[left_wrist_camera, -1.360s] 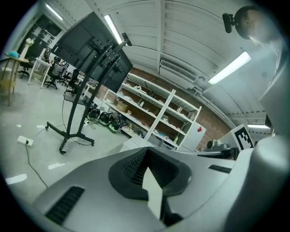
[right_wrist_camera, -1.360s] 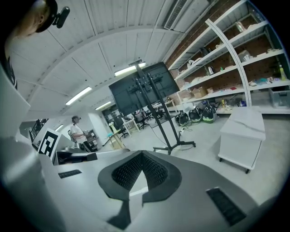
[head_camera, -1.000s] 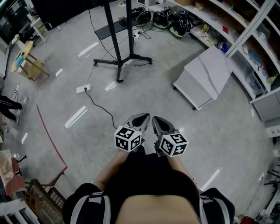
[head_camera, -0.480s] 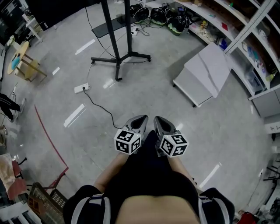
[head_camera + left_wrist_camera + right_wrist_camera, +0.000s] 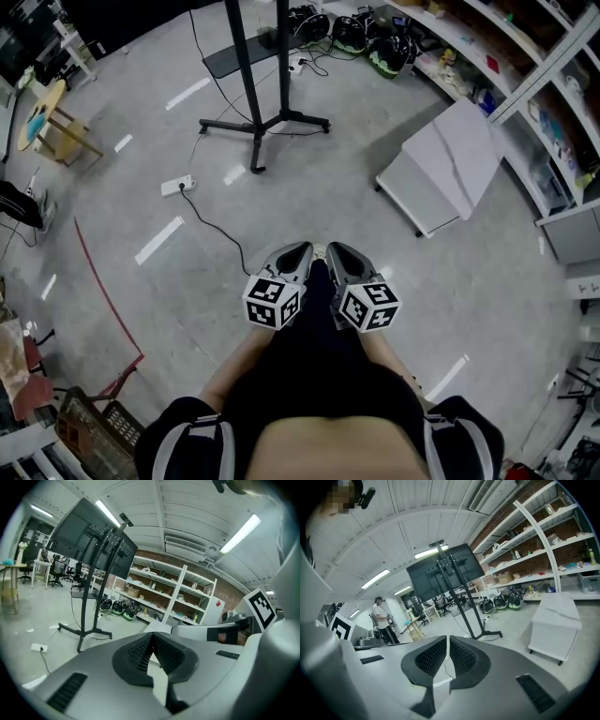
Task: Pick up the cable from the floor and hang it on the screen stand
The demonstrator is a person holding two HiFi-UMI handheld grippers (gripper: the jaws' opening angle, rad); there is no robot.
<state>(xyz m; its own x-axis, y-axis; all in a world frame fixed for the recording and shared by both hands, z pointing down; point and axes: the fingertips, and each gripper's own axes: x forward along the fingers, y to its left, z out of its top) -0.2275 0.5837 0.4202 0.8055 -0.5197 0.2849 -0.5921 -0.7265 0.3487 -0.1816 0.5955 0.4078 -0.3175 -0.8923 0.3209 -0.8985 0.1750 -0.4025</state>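
Observation:
A thin black cable (image 5: 214, 228) lies on the grey floor, running from a white power strip (image 5: 177, 186) toward my feet. The black screen stand (image 5: 259, 120) rises at the top centre, its legs spread on the floor; it carries dark screens (image 5: 89, 543) and shows again as the stand (image 5: 464, 604) in the right gripper view. My left gripper (image 5: 298, 255) and right gripper (image 5: 337, 255) are held side by side in front of my body, well short of the cable. Each one, left (image 5: 152, 638) and right (image 5: 447, 643), has its jaws shut with nothing between them.
A white tilted cabinet (image 5: 448, 165) stands to the right, with shelving (image 5: 553, 112) behind it. Helmets and cords (image 5: 361, 37) lie beyond the stand. A wooden stool (image 5: 52, 122) and a red floor line (image 5: 101, 286) are at left. A person (image 5: 382, 616) stands far off.
Both grippers stay shut and side by side in front of me. The floor, stand and cabinet have shifted only slightly in the head view.

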